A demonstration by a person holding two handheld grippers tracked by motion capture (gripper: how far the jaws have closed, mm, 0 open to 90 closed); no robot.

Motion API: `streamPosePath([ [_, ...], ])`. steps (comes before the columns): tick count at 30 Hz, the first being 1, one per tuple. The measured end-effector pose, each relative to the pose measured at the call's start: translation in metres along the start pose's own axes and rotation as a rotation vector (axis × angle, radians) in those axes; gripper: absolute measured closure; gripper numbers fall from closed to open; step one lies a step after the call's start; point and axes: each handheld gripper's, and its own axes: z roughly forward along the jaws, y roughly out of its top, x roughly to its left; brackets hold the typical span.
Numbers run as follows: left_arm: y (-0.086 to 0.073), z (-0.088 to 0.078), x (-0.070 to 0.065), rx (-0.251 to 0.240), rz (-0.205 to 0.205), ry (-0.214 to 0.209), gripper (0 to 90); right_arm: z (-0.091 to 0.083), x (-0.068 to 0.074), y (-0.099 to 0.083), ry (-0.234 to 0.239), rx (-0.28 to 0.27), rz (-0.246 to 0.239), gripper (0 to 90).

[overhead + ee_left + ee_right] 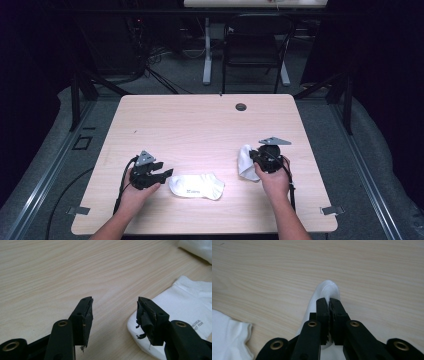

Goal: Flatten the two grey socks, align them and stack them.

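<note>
Socks are what I see: my right tongs [329,302] pinch one white sock [325,291] above the table [200,125]; my left tongs [115,302] stand spread beside the flat sock [196,185].

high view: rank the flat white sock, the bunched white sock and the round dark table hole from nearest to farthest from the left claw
1. Flat white sock, just to the right of the left claw.
2. Bunched white sock, farther right, pinched in the right claw.
3. Round dark table hole, near the far edge.

One sock [196,185] lies left of another sock [245,162].
</note>
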Motion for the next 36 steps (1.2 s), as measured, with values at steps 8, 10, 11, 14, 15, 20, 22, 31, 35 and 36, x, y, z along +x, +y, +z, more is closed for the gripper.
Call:
streamPosePath([
  [8,0.000,0.000,0.002,-0.003,-0.009,-0.010,47.1,0.018,0.040,0.021,-0.010,0.009,-0.071,87.0],
  [10,0.000,0.000,0.001,-0.002,-0.008,-0.011,47.1,0.023,0.048,0.024,-0.006,0.014,-0.077,87.0],
  [11,0.000,0.000,0.001,-0.001,-0.007,-0.011,47.1,0.026,0.053,0.025,-0.002,0.014,-0.081,87.0],
  [14,0.000,0.000,0.002,-0.001,-0.006,-0.011,47.1,0.033,0.064,0.029,0.005,0.019,-0.084,86.9],
  [15,0.000,0.000,0.002,-0.002,-0.007,-0.012,47.1,0.034,0.066,0.030,0.004,0.024,-0.089,87.0],
  [20,0.000,0.000,0.002,-0.003,-0.008,-0.012,47.1,0.039,0.080,0.036,0.023,0.017,-0.079,86.9],
  [22,0.000,0.000,0.002,-0.004,-0.008,-0.013,47.1,0.039,0.085,0.037,0.029,0.014,-0.081,86.8],
  [31,0.000,0.000,0.002,0.000,-0.008,-0.010,47.1,0.048,0.113,0.030,0.273,-0.010,-0.088,71.4],
  [35,0.000,0.000,0.002,0.002,-0.007,-0.014,47.1,0.046,0.115,0.030,0.267,-0.021,-0.102,71.3],
  [36,0.000,0.000,0.002,0.004,-0.009,-0.016,47.1,0.045,0.114,0.030,0.257,-0.020,-0.109,71.4],
])
